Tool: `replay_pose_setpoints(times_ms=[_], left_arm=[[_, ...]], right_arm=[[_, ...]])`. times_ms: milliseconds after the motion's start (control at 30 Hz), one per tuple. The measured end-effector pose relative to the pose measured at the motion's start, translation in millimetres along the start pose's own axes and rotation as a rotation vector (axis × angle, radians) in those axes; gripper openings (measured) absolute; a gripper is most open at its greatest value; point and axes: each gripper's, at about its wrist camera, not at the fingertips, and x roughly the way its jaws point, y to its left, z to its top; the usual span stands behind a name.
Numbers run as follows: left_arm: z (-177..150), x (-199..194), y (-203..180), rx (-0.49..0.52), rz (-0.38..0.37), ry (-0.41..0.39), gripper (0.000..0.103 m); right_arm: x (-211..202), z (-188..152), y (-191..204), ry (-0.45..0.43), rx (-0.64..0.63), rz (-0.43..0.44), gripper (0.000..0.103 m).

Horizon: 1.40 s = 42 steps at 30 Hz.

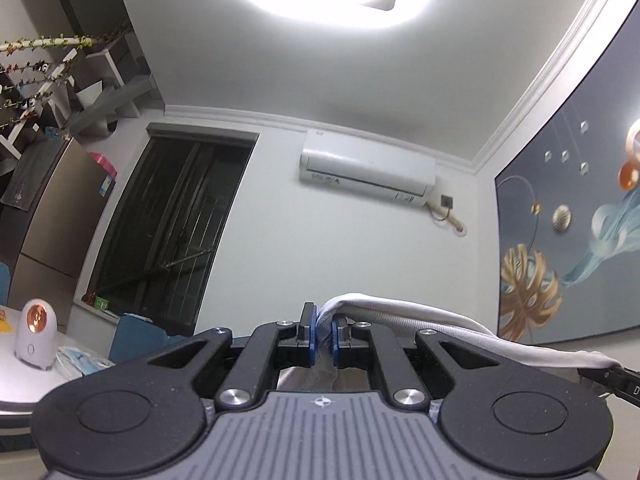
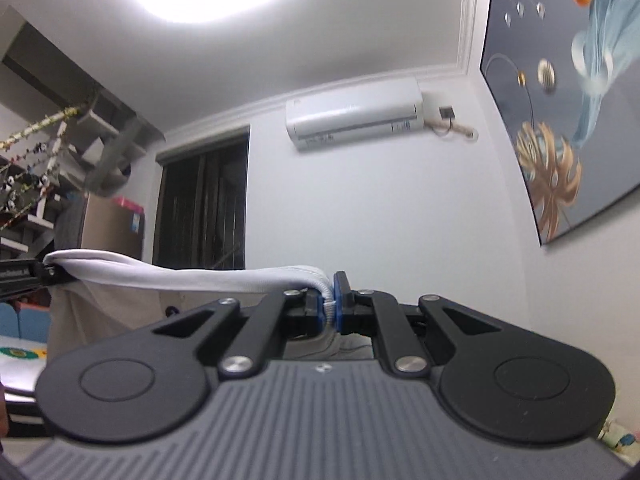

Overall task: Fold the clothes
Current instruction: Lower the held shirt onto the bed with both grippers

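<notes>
The garment (image 2: 160, 278), pale with a thick white hem, was held up in the air between the two tongs, its edge stretched from one to the other and its body hanging below. The left tongs (image 1: 323, 336) were clamped on one end of that hem, the right tongs (image 2: 329, 307) on the other. Both pointed up toward the wall and air conditioner (image 1: 366, 170). No crease showed yet, so the folding looked barely begun: laying flat and every fold seemed left.
</notes>
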Motion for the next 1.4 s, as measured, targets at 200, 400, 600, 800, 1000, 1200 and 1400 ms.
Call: replay_pose_setpoints(times_ms=[200, 400, 600, 800, 1000, 1200, 1400], left_arm=[[25.8, -25.4, 0.5, -0.042, 0.007, 0.045, 0.008], [-25.8, 7.2, 19.2, -0.036, 0.055, 0.144, 0.009], [-132.4, 104.0, 50.2, -0.026, 0.100, 0.268, 0.009], [-252.2, 222.4, 79.8, -0.051, 0.129, 0.416, 0.011], [-395.5, 352.2, 107.3, -0.044, 0.148, 0.561, 0.013], [-584.9, 465.4, 143.8, -0.032, 0.153, 0.751, 0.013], [-739.9, 529.8, 171.1, -0.017, 0.146, 0.960, 0.013]], right_arm=[[-32.2, 37.1, 10.7, 0.002, 0.029, 0.016, 0.008], [-6.4, 4.0, 6.3, 0.092, 0.003, 0.001, 0.008], [65.9, -73.5, -17.6, 0.209, 0.002, -0.024, 0.008], [170.3, -178.5, -56.1, 0.356, 0.044, -0.068, 0.008], [280.8, -300.6, -102.2, 0.491, 0.101, -0.136, 0.008], [380.1, -465.2, -151.0, 0.678, 0.113, -0.176, 0.008], [429.7, -616.7, -197.6, 0.896, 0.239, -0.173, 0.008]])
